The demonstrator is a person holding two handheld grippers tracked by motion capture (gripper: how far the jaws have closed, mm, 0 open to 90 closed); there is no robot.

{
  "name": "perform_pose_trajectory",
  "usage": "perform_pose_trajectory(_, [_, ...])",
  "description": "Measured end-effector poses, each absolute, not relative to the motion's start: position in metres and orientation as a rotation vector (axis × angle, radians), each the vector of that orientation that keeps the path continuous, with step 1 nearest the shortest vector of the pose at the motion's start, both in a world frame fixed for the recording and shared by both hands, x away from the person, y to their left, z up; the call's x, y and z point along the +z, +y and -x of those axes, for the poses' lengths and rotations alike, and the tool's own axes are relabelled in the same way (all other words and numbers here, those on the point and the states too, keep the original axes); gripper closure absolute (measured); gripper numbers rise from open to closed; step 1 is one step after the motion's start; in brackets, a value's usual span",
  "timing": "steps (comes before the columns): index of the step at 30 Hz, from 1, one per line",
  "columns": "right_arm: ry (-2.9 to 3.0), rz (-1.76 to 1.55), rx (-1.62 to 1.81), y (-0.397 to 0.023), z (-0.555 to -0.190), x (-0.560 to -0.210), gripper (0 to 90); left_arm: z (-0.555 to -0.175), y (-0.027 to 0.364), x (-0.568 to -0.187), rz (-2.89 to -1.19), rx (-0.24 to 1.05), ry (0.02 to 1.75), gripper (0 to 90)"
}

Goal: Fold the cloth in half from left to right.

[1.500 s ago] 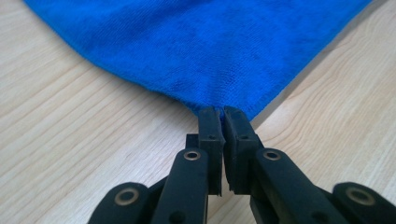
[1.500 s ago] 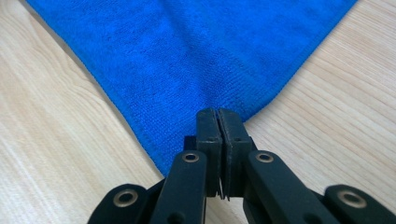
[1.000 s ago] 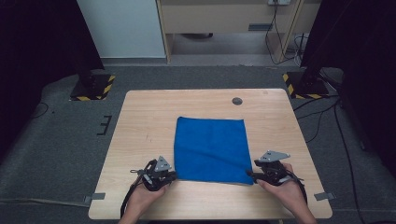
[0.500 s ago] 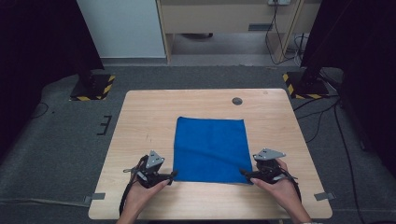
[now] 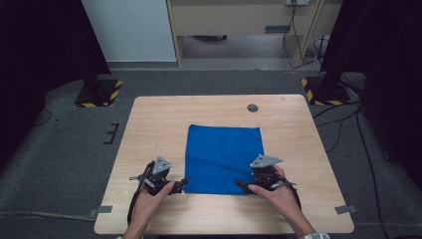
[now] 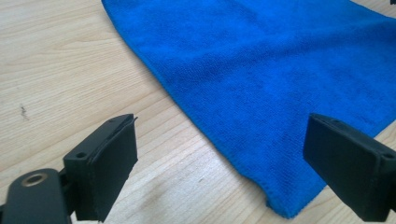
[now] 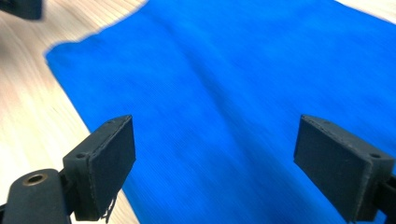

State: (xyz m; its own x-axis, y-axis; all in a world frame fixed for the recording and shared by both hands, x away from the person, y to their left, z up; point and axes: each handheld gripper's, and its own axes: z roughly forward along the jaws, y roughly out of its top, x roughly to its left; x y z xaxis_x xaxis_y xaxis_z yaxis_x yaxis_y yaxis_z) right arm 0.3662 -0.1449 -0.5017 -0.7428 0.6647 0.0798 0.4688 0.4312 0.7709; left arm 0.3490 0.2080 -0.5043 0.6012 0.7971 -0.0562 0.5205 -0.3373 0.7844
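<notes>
Two hand-held grippers flank the near edge of a blue microfibre cloth [image 5: 223, 158] lying flat mid-worktop [image 5: 149, 119]. The left hand-held gripper [image 5: 180, 185], jaws just opened wide and empty, sits beside the cloth's near-left corner. The right hand-held gripper [image 5: 242, 184], likewise just opened, hovers over the near-right corner.

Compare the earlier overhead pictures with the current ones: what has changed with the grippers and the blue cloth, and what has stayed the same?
Both grippers let go: the left gripper and the right gripper have just been opening their jaws at the blue cloth's near corners. The right one has shifted inward over the cloth. The cloth still lies flat on the table.
</notes>
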Motion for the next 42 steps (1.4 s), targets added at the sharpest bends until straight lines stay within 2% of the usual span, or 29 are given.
perform_pose_trajectory(12, [2.548,-0.868,1.179,-0.076,-0.372,-0.497,16.9,-0.354,0.218,-0.505,-2.010,0.466,1.070,8.6])
perform_pose_trajectory(19, [2.583,-0.806,1.162,-0.042,-0.369,-0.497,30.7,-0.362,0.231,-0.507,-1.981,0.493,1.121,8.8])
perform_pose_trajectory(26, [2.625,-0.721,1.179,-0.013,-0.359,-0.503,49.5,-0.367,0.242,-0.509,-1.965,0.492,1.159,9.7])
perform_pose_trajectory(30, [2.648,-0.692,1.203,0.002,-0.353,-0.508,56.0,-0.367,0.242,-0.508,-1.966,0.491,1.155,9.7])
perform_pose_trajectory(35, [2.657,-0.671,1.192,0.020,-0.348,-0.514,58.1,-0.367,0.241,-0.508,-1.973,0.492,1.152,9.7])
perform_pose_trajectory(40, [2.679,-0.669,1.148,0.034,-0.346,-0.524,51.9,-0.368,0.243,-0.508,-1.963,0.493,1.159,9.8])
perform_pose_trajectory(42, [2.664,-0.673,1.113,0.038,-0.345,-0.526,52.6,-0.368,0.243,-0.508,-1.957,0.482,1.161,9.8])
